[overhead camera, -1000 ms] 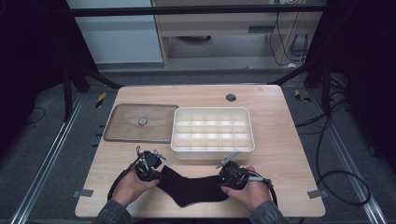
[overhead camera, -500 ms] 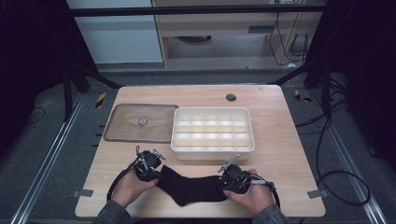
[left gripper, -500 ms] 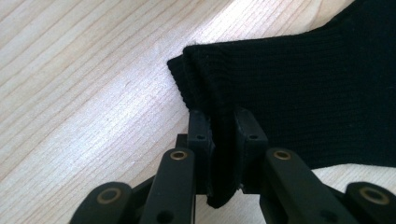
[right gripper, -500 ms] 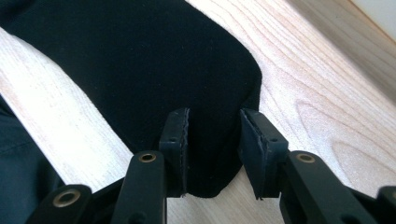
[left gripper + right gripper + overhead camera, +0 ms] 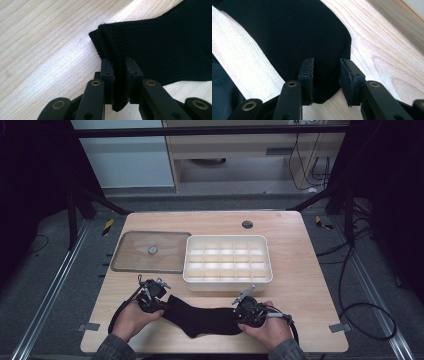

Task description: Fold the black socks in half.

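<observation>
A black sock (image 5: 200, 320) lies flat along the table's front edge between the person's two hands. My left gripper (image 5: 164, 305) is at the sock's left end. In the left gripper view its jaws (image 5: 119, 67) are shut on the ribbed cuff (image 5: 110, 42), with the folded edge pinched between the pads. My right gripper (image 5: 236, 315) is at the sock's right end. In the right gripper view its jaws (image 5: 327, 67) straddle the rounded toe (image 5: 287, 30) with a gap between the pads, and the fabric rests on the wood.
A white tray (image 5: 227, 282) divided into several compartments stands just behind the sock. A clear lid (image 5: 135, 255) with a small knob lies to the left of the tray. A round hole (image 5: 247, 224) sits near the table's far edge.
</observation>
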`<state>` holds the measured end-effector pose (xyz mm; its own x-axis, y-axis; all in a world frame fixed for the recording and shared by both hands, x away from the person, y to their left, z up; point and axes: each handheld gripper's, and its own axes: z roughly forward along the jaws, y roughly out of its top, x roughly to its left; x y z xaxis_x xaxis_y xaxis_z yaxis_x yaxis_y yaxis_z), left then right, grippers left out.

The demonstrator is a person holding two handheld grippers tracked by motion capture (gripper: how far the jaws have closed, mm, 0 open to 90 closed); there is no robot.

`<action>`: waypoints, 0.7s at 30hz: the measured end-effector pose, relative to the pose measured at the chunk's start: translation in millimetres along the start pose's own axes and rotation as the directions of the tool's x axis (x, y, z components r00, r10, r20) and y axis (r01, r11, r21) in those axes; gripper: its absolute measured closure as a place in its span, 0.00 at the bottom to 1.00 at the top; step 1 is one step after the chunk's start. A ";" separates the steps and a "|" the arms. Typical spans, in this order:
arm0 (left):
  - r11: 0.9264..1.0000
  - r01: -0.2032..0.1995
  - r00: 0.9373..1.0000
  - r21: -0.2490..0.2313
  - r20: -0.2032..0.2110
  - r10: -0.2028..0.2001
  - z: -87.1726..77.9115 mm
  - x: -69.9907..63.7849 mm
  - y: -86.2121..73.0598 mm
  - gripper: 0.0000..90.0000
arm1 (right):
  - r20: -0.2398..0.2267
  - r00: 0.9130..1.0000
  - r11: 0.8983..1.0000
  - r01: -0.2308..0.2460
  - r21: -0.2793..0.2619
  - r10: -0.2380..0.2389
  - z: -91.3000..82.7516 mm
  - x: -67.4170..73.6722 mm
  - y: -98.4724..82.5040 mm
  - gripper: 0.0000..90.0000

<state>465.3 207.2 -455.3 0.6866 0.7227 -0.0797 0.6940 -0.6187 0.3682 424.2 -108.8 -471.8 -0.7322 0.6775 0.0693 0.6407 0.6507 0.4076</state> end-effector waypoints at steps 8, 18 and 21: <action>0.999 0.012 1.000 -0.029 0.016 -0.012 -13.4 4.8 -1.5 0.88 | -0.006 1.000 1.000 0.009 0.000 -0.009 2.0 3.3 3.9 0.72; 0.998 0.026 0.999 -0.065 0.033 -0.024 -34.9 6.9 -2.7 0.88 | -0.007 1.000 1.000 -0.005 -0.023 0.005 6.4 8.5 10.2 0.71; 0.997 0.022 0.999 -0.073 0.034 -0.020 -42.4 7.1 -2.8 0.88 | -0.011 1.000 1.000 0.003 -0.029 -0.004 9.0 13.0 14.5 0.70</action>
<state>459.1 227.1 -417.6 0.6796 0.7240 -0.1184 0.6915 -0.5783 0.4328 426.0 -87.5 -473.2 -0.7373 0.6711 0.0781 0.6312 0.6429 0.4340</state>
